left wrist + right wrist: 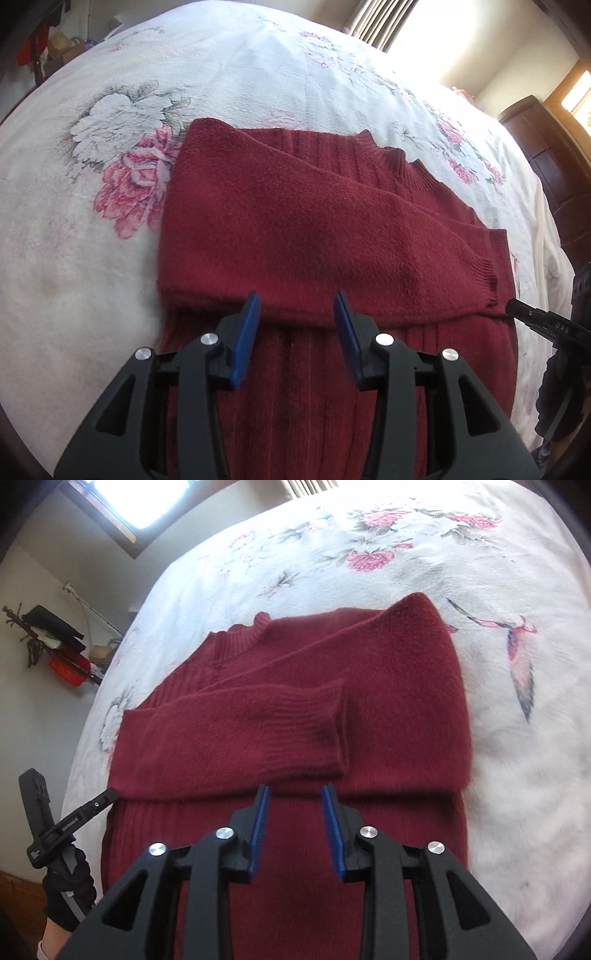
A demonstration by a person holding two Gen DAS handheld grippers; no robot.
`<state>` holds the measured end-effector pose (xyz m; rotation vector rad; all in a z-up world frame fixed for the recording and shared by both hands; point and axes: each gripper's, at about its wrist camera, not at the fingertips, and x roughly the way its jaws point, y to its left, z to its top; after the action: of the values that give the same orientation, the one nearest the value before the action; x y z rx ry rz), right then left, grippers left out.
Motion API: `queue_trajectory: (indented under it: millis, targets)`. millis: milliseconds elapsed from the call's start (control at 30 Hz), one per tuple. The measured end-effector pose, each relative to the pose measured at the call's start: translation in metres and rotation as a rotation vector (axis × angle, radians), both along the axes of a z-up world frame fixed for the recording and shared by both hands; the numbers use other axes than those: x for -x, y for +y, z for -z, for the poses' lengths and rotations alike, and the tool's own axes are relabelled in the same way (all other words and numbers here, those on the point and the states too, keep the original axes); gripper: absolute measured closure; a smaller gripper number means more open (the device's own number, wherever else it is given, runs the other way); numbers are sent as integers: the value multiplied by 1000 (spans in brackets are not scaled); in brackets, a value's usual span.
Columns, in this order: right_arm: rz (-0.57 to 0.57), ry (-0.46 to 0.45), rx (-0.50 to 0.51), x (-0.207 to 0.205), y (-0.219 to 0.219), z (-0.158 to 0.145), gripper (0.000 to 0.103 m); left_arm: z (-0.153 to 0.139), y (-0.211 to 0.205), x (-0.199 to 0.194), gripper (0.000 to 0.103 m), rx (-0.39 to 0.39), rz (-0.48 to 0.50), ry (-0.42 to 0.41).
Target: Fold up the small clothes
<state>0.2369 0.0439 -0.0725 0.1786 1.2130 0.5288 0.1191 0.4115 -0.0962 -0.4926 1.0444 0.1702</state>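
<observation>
While both sleeves lie folded across its chest, the dark red fuzzy knit sweater [295,229] rests flat on a white bedspread w/ pink and grey flower print [110,110], ribbed collar [391,158] at the far end, ribbed lower body running back under both tools. Top sleeve's ribbed cuff [325,727] ends near the sweater's right edge in the right wrist view.

Left gripper [297,306]: black frame, blue pads, jaws apart by a moderate gap, nothing between them; tips sit over the near edge of the folded sleeve, approx. mid-width. Can't tell if they touch the knit.

Right gripper [295,797]: same build, jaws parted a bit narrower, also empty, tips over the sleeve's near edge, just below the cuff.

Each tool shows at the other view's edge. A black-gloved hand [68,890] holds the left tool's handle. Dark wooden cabinet [546,155] stands beyond the bed, by a bright window [147,498].
</observation>
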Motion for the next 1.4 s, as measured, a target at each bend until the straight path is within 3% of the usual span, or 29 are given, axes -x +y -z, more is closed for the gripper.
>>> queue_trajectory:
  millis: [133,267,367,467,700,900,1033,1233,1400]
  targets:
    - [-9,24,-25,93,-40,0,65,-9,-15,86,55,-74,22,23]
    - [42,52,-12,175,-87,6,65,-11,-20,174,55,-91,-11,71]
    - [84,72,0,218,-117,6,58,-12,-16,224,55,-74,-47,100]
    - [98,90,-11,243,-140,4,57,-11,-12,254,54,-47,-63,116]
    - [94,113,-25,261,-156,7,57,-7,-19,276,53,4,-54,129]
    - [110,169,-63,254,-160,31,57,14,-21,275,53,75,-71,156]
    - [107,246,-149,245,-157,52,56,21,-19,271,52,124,-85,151]
    - [19,260,-200,263,-133,53,56,25,-17,280,58,289,-97,122]
    - [88,309,-297,260,-142,62,57,27,-22,281,60,307,-108,122]
